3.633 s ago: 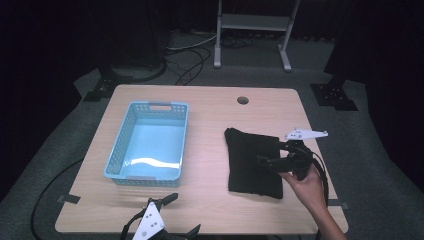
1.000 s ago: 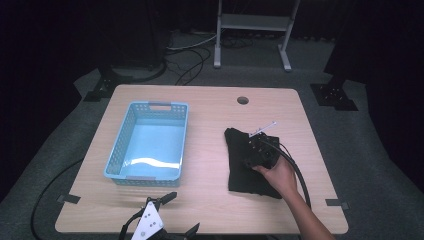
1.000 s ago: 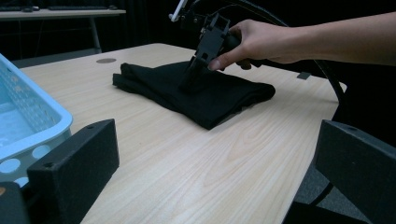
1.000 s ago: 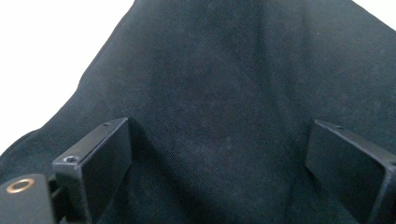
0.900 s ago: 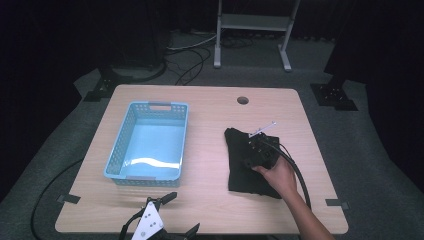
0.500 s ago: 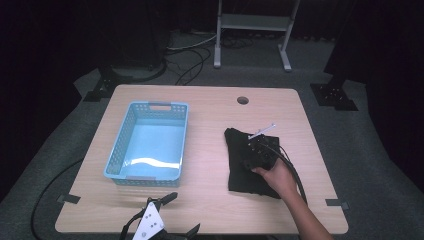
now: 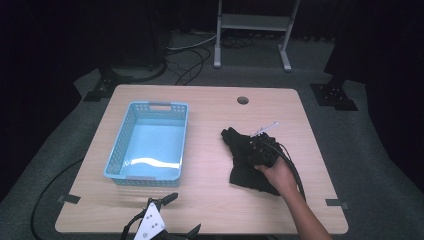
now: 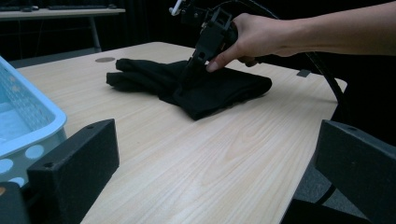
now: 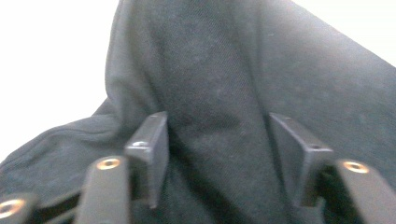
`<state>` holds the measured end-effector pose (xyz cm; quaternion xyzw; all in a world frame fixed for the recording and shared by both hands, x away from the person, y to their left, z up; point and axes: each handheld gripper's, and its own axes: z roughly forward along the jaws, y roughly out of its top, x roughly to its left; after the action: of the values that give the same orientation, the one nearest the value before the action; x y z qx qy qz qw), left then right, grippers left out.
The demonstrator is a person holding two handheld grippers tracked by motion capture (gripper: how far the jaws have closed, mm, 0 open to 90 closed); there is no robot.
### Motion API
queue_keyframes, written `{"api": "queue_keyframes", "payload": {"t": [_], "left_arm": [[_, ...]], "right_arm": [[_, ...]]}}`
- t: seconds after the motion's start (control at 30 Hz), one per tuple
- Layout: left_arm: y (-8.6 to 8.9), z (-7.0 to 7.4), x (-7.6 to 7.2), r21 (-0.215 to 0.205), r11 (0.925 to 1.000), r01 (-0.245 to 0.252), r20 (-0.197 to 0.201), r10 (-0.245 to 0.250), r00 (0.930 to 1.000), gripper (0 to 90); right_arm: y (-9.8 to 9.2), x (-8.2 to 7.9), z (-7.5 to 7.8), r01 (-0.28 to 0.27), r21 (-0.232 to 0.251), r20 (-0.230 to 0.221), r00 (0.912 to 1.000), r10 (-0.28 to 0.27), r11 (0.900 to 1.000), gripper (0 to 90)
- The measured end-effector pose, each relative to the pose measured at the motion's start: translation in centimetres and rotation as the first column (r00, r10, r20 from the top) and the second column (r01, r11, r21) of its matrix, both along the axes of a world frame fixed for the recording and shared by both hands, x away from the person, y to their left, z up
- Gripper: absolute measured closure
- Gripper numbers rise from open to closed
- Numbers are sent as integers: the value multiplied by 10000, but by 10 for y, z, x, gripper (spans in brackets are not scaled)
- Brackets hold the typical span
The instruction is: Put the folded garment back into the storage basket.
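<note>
Black claw (image 9: 218,158), 2 flat jaws, brass-coloured screws, trailing black cable (image 7: 295,172).

left tongs (image 7: 165,220) cut off by the bottom edge (high view).

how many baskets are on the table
1. The blue basket sits on the left half of the table, apart from the black cloth on the right; its corner also shows in the left gripper view.
</note>
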<state>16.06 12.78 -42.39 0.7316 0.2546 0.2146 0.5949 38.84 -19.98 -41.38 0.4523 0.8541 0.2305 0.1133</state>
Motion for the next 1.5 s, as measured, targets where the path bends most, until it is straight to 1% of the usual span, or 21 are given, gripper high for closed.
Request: {"api": "queue_keyframes", "payload": {"t": [0.2, 0.3, 0.33, 0.37, 0.43, 0.5, 0.57, 0.67, 0.77, 0.83, 1.0, 1.1, 1.2, 1.27, 1.4, 1.43, 1.5], "left_arm": [[1, 0, 0, -24, 10000, -2, 15, 2, 10000, 0], [1, 0, 0, -18, 10000, -16, 30, 16, 10000, 0], [1, 1, 0, -38, 10000, -7, 28, 7, 10000, 0], [1, 1, 0, -36, 10000, -7, 38, 7, 10000, 0], [2, 1, 0, -98, 9999, -54, 20, 54, 10000, 0], [3, 1, 1, -80, 10000, -45, 9, 45, 10000, 0], [5, 1, 1, -161, 9998, -90, 7, 90, 10000, 0], [6, 2, 2, -250, 9997, -75, 7, 75, 10000, 0], [5, 2, 2, -292, 9995, -74, 0, 74, 10000, 0], [5, 2, 2, -242, 9997, -57, 14, 58, 10000, 0], [4, 2, 1, -223, 9997, -60, 45, 61, 10000, 0], [4, 2, 1, -246, 9997, -94, 41, 95, 9999, 0], [3, 2, 1, -259, 9996, -84, 32, 85, 10000, 0], [3, 2, 1, -223, 9997, -73, 41, 74, 10000, 0], [3, 3, 1, -168, 9998, -64, 82, 66, 9999, 0], [3, 3, 1, -158, 9999, -61, 94, 62, 9999, 0], [2, 3, 1, -132, 9999, -63, 116, 64, 9999, 0]], "right_arm": [[-4, 1, 1, 182, 57, 144, 9997, -183, 9998, 609], [-5, 1, 1, 292, 107, 204, 9994, -294, 9995, 661], [-5, 1, 1, 344, 190, 226, 9991, -348, 9992, 671], [-6, 0, 1, 349, 284, 225, 9991, -356, 9990, 681], [-10, 1, 2, 463, 611, 76, 9989, -469, 9971, 695], [-15, 2, 3, 525, 926, 61, 9986, -533, 9943, 703], [-22, 2, 5, 783, 1422, 7, 9969, -792, 9867, 705], [-31, 1, 11, 1055, 2205, -82, 9943, -1063, 9697, 707], [-40, -1, 19, 1296, 2920, -131, 9912, -1315, 9476, 707], [-45, -3, 23, 1435, 3318, -203, 9892, -1451, 9324, 706], [-55, -9, 32, 1689, 4125, -321, 9848, -1710, 8952, 706], [-60, -12, 38, 1811, 4640, -374, 9820, -1850, 8671, 705], [-62, -16, 46, 1858, 4991, -415, 9807, -1908, 8464, 705], [-61, -17, 52, 1812, 5125, -371, 9812, -1891, 8394, 705], [-60, -19, 64, 1812, 5604, -338, 9800, -1963, 8082, 705], [-59, -19, 68, 1778, 5643, -295, 9803, -1955, 8062, 704], [-57, -20, 73, 1722, 5652, -215, 9807, -1943, 8067, 704]]}}
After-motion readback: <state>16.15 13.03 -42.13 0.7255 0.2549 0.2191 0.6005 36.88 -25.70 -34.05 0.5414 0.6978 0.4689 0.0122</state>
